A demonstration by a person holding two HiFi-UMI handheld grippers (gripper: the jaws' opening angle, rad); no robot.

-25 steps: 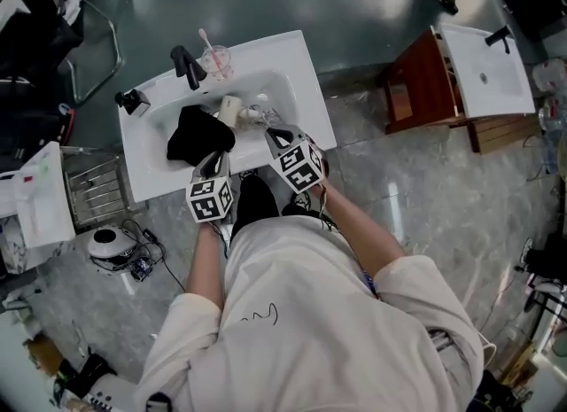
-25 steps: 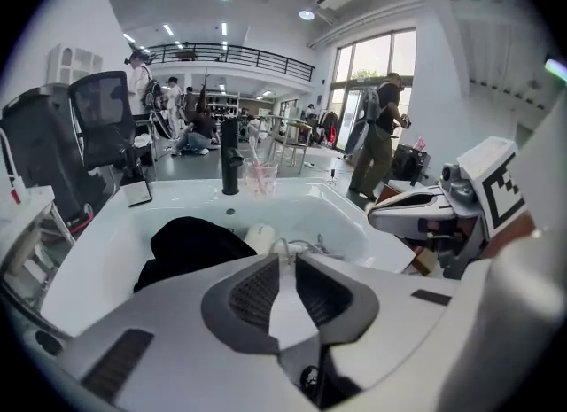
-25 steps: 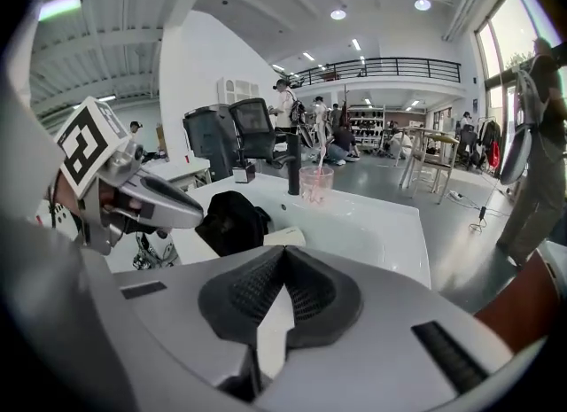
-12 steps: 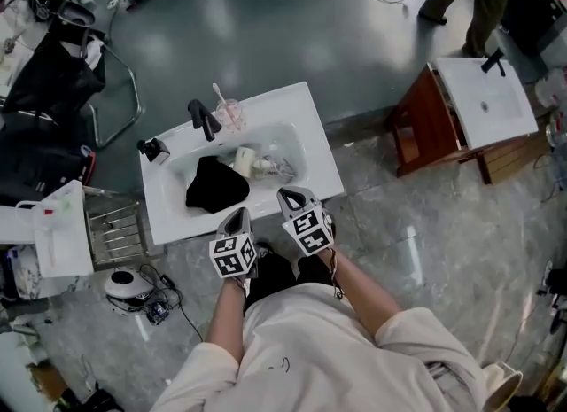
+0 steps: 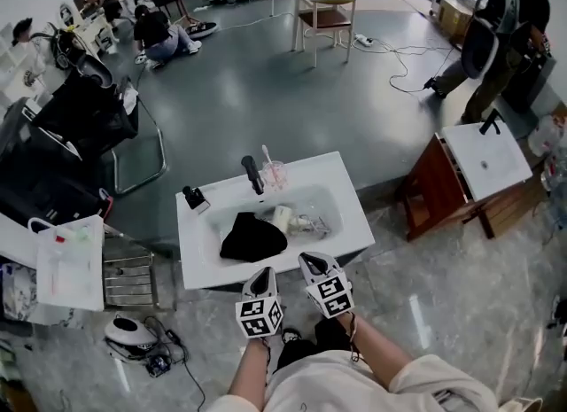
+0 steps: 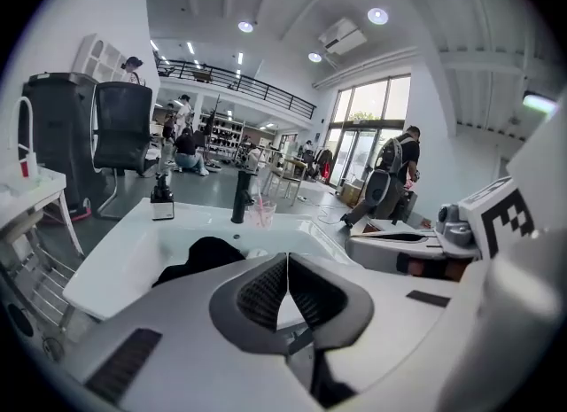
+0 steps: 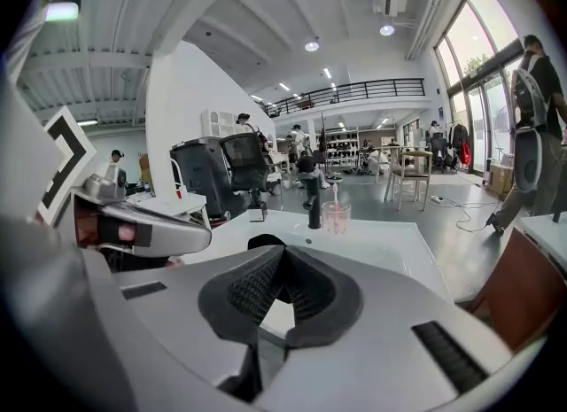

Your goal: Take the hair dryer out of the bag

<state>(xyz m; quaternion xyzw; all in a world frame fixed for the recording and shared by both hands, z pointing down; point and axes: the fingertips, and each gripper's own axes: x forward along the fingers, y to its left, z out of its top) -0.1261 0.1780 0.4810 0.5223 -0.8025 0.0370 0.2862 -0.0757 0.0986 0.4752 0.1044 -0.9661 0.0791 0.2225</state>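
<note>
White sink (image 5: 199, 251) stood at the person's 12 o'clock. Black bag (image 5: 252, 237) lay slumped in the basin, prob. emptied. Left gripper (image 5: 263, 272) & right gripper (image 5: 311, 260) hung at the sink's 6 o'clock edge, jaws closed on nothing, likely since the job looked done. Cream hair dryer (image 5: 283, 218) lay just beside the bag at its 2 o'clock, outside it.

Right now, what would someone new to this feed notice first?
The white sink stands mid-floor, with a black bag slumped in its basin beside a pale object. The left gripper and right gripper hover by the sink's near edge, jaws shut and empty.
</note>
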